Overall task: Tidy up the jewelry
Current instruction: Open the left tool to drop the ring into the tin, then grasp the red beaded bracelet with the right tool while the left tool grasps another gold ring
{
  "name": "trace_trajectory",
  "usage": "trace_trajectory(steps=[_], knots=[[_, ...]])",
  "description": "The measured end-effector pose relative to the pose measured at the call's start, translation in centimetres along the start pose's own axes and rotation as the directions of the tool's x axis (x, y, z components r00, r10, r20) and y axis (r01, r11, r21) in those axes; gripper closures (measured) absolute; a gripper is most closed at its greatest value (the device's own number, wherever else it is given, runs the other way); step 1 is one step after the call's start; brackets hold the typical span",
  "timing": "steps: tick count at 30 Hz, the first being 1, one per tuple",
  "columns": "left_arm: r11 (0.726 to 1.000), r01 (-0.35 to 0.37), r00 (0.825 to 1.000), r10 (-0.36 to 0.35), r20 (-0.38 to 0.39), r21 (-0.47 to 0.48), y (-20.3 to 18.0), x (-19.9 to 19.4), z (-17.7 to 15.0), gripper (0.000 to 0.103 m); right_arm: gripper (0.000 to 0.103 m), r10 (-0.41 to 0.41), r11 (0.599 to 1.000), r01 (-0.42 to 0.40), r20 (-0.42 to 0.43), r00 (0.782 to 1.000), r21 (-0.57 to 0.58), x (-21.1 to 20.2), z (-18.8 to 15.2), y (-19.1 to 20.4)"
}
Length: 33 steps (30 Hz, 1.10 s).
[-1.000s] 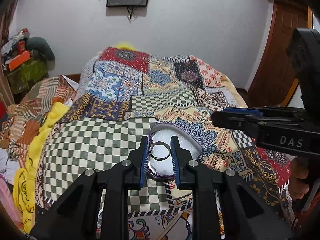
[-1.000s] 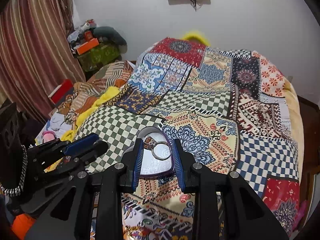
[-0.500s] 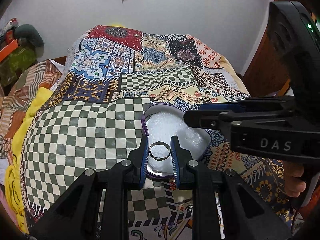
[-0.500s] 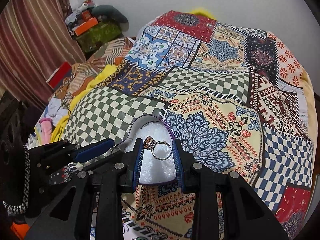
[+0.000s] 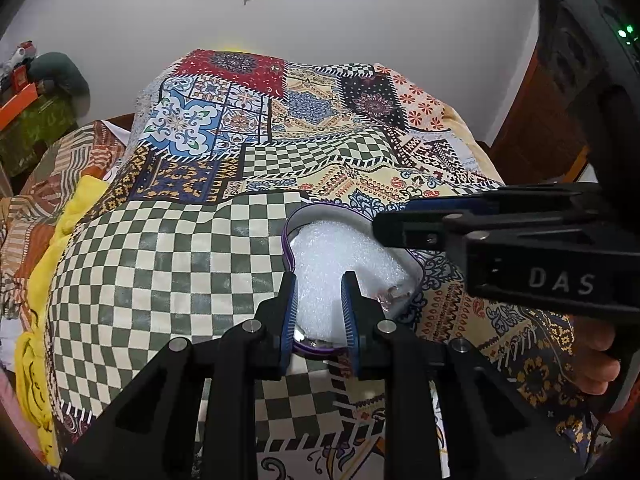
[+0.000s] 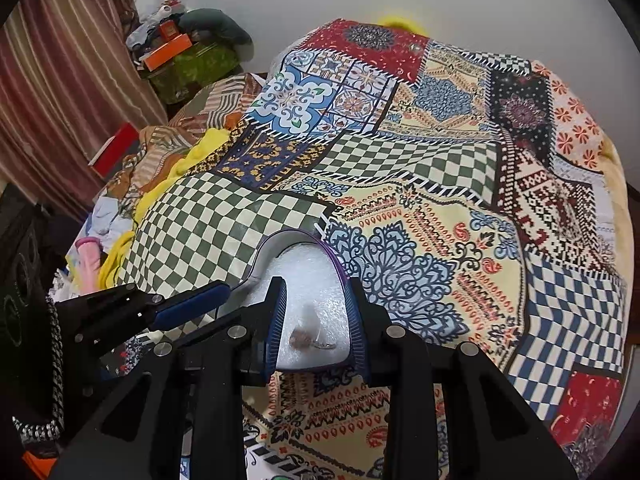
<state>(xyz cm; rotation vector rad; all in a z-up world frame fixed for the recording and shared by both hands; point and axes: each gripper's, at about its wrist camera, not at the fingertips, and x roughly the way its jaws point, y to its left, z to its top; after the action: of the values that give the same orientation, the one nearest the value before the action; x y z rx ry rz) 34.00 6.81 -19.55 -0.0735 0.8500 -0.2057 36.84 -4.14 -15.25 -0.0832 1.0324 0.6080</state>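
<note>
A purple-rimmed heart-shaped box (image 5: 292,224) lined with white foam (image 5: 332,248) lies on the patchwork bedspread. My left gripper (image 5: 319,278) hovers over its near end, jaws slightly apart, with only foam showing between the pads. A small glint (image 5: 300,336) sits at the near rim; whether it is the plain ring is unclear. My right gripper (image 6: 314,282) is over the same box (image 6: 288,236). The stone ring (image 6: 308,338) lies blurred on the foam between its fingers, touching neither pad. The same ring (image 5: 396,294) shows in the left wrist view under the right gripper (image 5: 384,220).
The bedspread (image 6: 440,208) covers a wide bed. Folded clothes and a yellow cloth (image 6: 192,152) are heaped along its left side, before a striped curtain (image 6: 60,80). A hand (image 5: 596,360) holds the right gripper. A wooden door (image 5: 552,120) stands at the right.
Both grippers sank toward the heart box. The plain ring no longer spans the left pads. The stone ring has left the right pads and lies on the foam.
</note>
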Motion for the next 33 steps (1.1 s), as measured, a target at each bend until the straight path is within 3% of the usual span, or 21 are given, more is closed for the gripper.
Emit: trace_trajectory(steps=[6,11,14,26,29,33], knots=[[1.000,-0.020,1.000,0.020,0.015,-0.006,0.0,-2.3,-0.4,0.080,0.069,-0.024,1.000,0.024,0.032,0.999,-0.004,-2.3,-0.5,0.4],[0.999,-0.036,0.998,0.037,0.044,-0.020,-0.1,-5.1,-0.5,0.077,0.068,-0.068,0.997,0.070,0.077,0.995,-0.020,-5.0,-1.4,1.2],[0.998,-0.052,0.996,0.054,0.073,-0.024,-0.3,-7.1,-0.7,0.069,0.068,-0.081,0.996,0.083,0.103,0.991,-0.017,-6.8,-2.3,1.5],[0.998,-0.068,0.992,0.069,0.103,-0.019,-2.3,-12.4,-2.9,0.065,0.068,-0.162,0.987,0.164,0.182,0.970,0.008,-12.1,-7.0,1.6],[0.998,-0.068,0.992,0.069,0.105,-0.017,-2.9,-13.0,-3.9,0.060,0.068,-0.208,0.978,0.210,0.189,0.960,0.013,-12.6,-8.3,1.5],[0.998,-0.065,0.994,0.066,0.083,-0.004,-3.6,-13.0,-5.5,0.060,0.068,-0.195,0.981,0.193,0.164,0.967,0.029,-12.6,-10.1,1.2]])
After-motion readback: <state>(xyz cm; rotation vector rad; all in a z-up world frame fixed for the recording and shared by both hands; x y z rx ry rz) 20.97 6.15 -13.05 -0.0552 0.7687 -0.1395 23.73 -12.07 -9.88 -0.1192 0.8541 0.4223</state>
